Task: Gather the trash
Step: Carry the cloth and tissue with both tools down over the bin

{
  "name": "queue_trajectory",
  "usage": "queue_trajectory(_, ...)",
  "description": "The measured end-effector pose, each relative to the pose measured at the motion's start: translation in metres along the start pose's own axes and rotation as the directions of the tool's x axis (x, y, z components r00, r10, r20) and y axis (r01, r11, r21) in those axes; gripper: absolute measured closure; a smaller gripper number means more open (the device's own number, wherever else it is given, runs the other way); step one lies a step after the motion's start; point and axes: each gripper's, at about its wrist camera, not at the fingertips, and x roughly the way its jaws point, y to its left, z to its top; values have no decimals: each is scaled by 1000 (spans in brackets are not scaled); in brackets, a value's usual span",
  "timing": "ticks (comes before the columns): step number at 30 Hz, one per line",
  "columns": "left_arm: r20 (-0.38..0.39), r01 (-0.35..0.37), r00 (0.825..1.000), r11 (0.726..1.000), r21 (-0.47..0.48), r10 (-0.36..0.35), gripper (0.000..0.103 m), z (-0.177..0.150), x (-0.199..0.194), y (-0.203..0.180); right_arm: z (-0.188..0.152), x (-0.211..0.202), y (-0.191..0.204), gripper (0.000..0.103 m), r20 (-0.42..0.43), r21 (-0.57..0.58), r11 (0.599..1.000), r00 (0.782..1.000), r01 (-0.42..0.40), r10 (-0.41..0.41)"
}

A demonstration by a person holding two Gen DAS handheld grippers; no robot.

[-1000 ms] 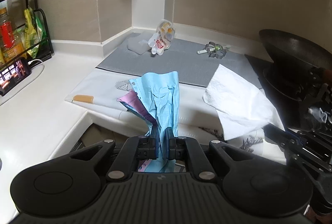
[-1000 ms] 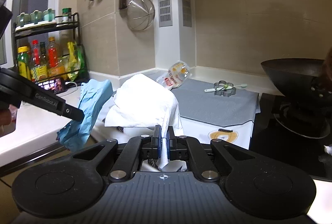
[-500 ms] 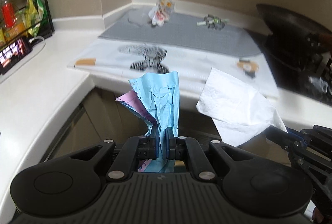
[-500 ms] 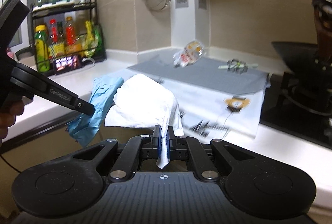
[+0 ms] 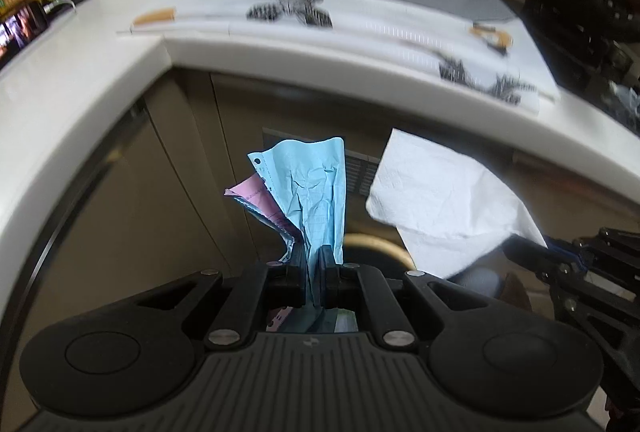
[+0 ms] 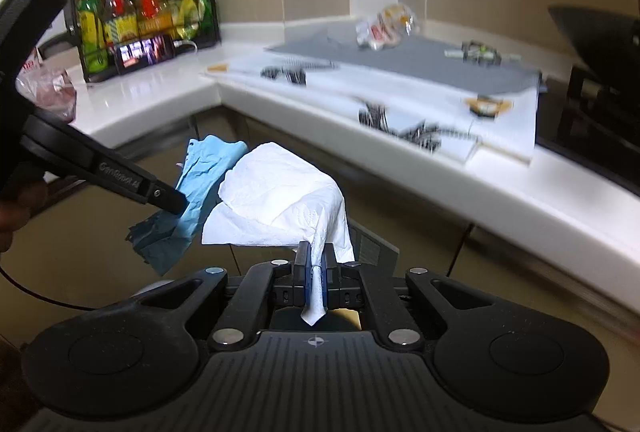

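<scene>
My left gripper [image 5: 313, 259] is shut on a crumpled light-blue paper [image 5: 316, 192] with a pink slip [image 5: 260, 202] behind it. My right gripper [image 6: 316, 257] is shut on a white paper towel [image 6: 280, 204], which also hangs at the right of the left wrist view [image 5: 436, 200]. Both grippers hang in front of the cabinet doors, below the white countertop [image 5: 80, 80]. In the right wrist view the left gripper [image 6: 170, 202] holds the blue paper [image 6: 196, 200] just left of the towel. A round pale rim [image 5: 376, 244] shows below the papers.
On the counter lie a grey mat [image 6: 420, 60], a white printed cloth [image 6: 400, 104], a crumpled plastic bag [image 6: 384, 26] and a small green-and-grey tool [image 6: 478, 52]. A black wok [image 6: 596, 28] sits on the stove at right. A rack of bottles [image 6: 136, 12] stands at left.
Both grippers have sunk from above the countertop to below its edge and tipped downward, each still holding its paper. The cabinet fronts now fill the lower view.
</scene>
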Motion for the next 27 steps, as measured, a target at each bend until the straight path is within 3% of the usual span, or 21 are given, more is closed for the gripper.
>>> queue_trajectory(18,-108,-3,994,1000,-3,3,97,-17,48,-1,-21,36,-5,98,-119,20,999,993,26,-23)
queue_trajectory(27,-181,23,983,1000,-5,-23,97,-18,77,-1,-34,62,-12,98,-201,51,998,979,41,-29)
